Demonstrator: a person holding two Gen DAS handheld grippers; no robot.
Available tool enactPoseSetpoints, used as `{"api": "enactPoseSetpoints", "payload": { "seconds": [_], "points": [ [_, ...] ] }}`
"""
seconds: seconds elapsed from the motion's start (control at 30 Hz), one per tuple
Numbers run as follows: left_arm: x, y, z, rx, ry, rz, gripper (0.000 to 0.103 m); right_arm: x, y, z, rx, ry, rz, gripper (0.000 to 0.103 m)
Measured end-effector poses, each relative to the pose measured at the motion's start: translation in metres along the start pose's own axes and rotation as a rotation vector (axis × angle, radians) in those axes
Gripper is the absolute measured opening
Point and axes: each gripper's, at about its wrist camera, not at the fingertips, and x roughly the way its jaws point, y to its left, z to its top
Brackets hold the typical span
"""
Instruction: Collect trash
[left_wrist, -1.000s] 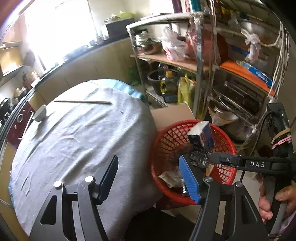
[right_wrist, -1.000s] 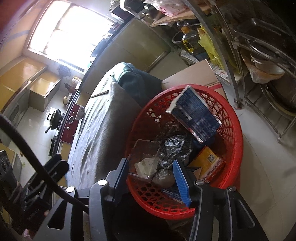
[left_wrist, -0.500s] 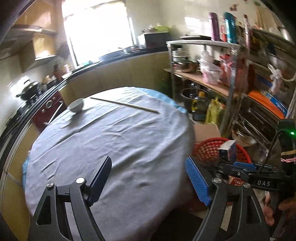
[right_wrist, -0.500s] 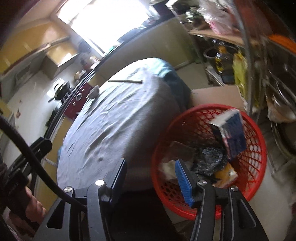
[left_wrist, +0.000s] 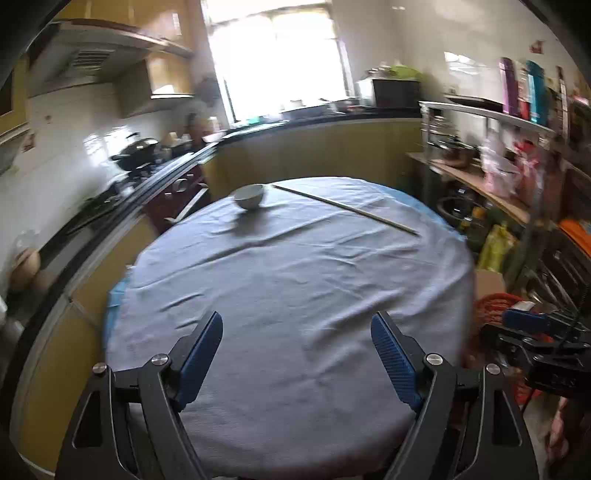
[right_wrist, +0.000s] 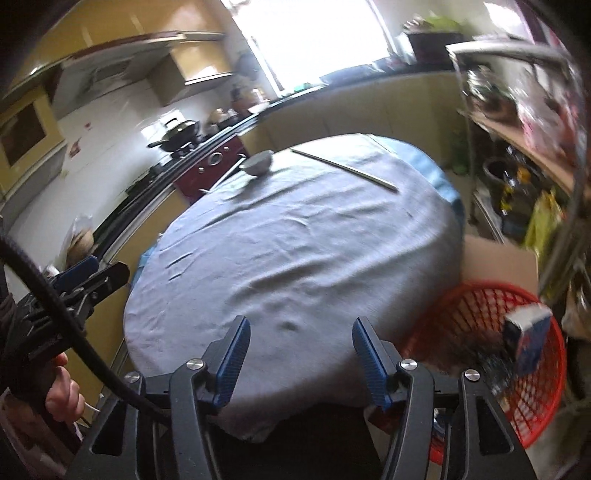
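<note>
Trash basket (right_wrist: 517, 369), red plastic mesh, on floor just beside round table (right_wrist: 295, 240) at its right edge; already holds blue-and-white carton (right_wrist: 526, 338) plus dark crumpled stuff, too blurred to name. Likely light, thin-walled, flexes under squeeze; best gripped at rim, not mesh. Carton likely light and crushable, gripped across flat faces. Basket mostly hidden behind table edge in left view, only rim sliver (left_wrist: 491, 306).

On table's grey cloth, far side: long thin stick (left_wrist: 343, 208), probably chopstick, stiff, slippery, hard to pinch flat on cloth; small white bowl (left_wrist: 250, 195), rigid, breakable, taken by rim. Neither clearly trash.

Left gripper (left_wrist: 295, 354) spread wide over table's near edge, nothing held. Right gripper (right_wrist: 301, 354) likewise wide apart, empty. No loose trash visible on cloth; motion blur throughout.
</note>
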Motion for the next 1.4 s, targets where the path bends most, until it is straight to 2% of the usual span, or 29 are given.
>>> {"api": "enactPoseSetpoints", "payload": {
  "seconds": [0.1,0.2,0.37,0.8,1.07,1.4],
  "points": [
    [-0.004,0.021,-0.001,-0.039,-0.015,0.032,0.084,0.004,0.025,0.005,-0.055,-0.012,0.008,0.065],
    [-0.008,0.039,-0.004,-0.08,-0.028,0.051,0.089,0.008,0.053,0.008,-0.118,-0.015,0.005,0.065],
    [-0.018,0.061,-0.007,-0.113,-0.058,0.117,0.09,0.013,0.087,0.01,-0.197,-0.027,-0.021,0.065],
    [-0.051,0.116,-0.023,-0.231,-0.057,0.197,0.09,0.002,0.152,0.01,-0.278,-0.07,-0.029,0.065],
    [-0.067,0.139,-0.027,-0.271,-0.063,0.232,0.091,-0.009,0.175,0.007,-0.273,-0.104,-0.025,0.065],
    [-0.07,0.122,-0.024,-0.23,-0.062,0.262,0.091,-0.014,0.171,0.001,-0.27,-0.115,-0.012,0.066]
  ]
}}
